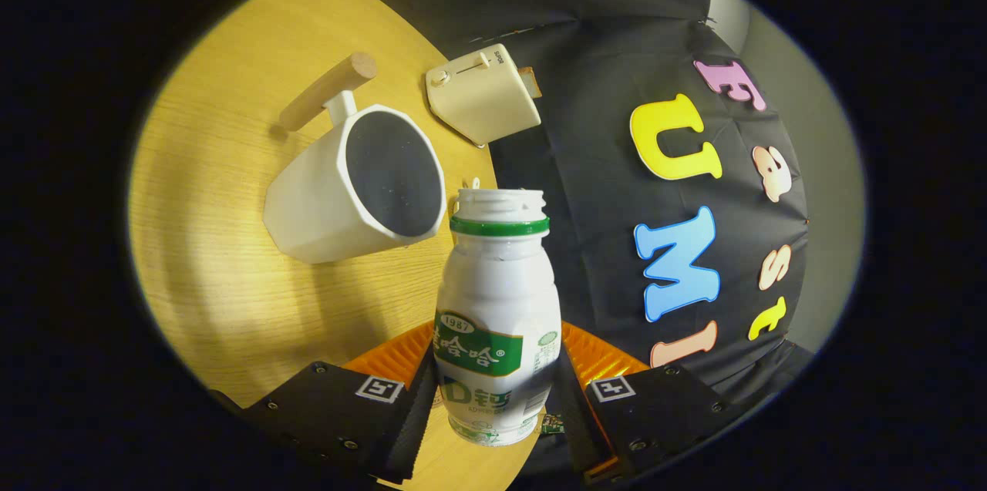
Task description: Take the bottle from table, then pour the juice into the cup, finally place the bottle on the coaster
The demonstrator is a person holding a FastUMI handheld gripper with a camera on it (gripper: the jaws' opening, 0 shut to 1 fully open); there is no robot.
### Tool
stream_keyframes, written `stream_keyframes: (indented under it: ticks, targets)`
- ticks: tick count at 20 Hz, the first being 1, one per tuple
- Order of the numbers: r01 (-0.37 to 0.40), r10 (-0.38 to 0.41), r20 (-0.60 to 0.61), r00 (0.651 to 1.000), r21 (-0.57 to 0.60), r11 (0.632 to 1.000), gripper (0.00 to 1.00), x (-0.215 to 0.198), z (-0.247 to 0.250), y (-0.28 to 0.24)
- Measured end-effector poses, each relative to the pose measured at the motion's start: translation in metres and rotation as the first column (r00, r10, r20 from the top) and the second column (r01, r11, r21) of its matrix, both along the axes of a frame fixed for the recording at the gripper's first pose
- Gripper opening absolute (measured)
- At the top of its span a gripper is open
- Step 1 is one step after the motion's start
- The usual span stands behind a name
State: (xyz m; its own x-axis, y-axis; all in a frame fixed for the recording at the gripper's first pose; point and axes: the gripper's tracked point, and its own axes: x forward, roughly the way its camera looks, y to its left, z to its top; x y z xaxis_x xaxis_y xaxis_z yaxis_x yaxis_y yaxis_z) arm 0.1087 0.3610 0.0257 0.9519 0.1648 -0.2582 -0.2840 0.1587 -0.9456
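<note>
While you have the small plastic drink bottle (497, 314) pinched between both fingers of the gripper (497, 391), treat it as a light, thin-walled thing: it will likely give under a hard squeeze and its smooth printed label could slip. Your hold sits low on the body, on the lower half around the label, which looks a sound place, since the waist is widest there and the neck stays free. The cap is off, so the threaded mouth above the green ring is open and anything inside can run out as you tip. How much juice is left you cannot tell, because the wall is opaque.

The bottle is lifted off the wooden table (224, 244) and held so its mouth lies just beside the rim of the white faceted cup (316, 206), on the cup's right. That cup has a wooden handle on its far side, and its dark interior shows no liquid you could be sure of. Farther off, near the table's far edge, stands a cream toaster (482, 94). Pouring seems about to start.
</note>
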Motion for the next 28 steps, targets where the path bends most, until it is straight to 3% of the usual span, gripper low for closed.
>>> stream_keyframes:
  ticks: [7,28]
  targets:
    - [-0.015,0.022,0.051,0.998,-0.132,0.991,0.73,-0.006,0.007,0.004]
    - [-0.030,0.062,0.086,0.994,-0.332,0.943,0.72,0.008,0.022,0.010]
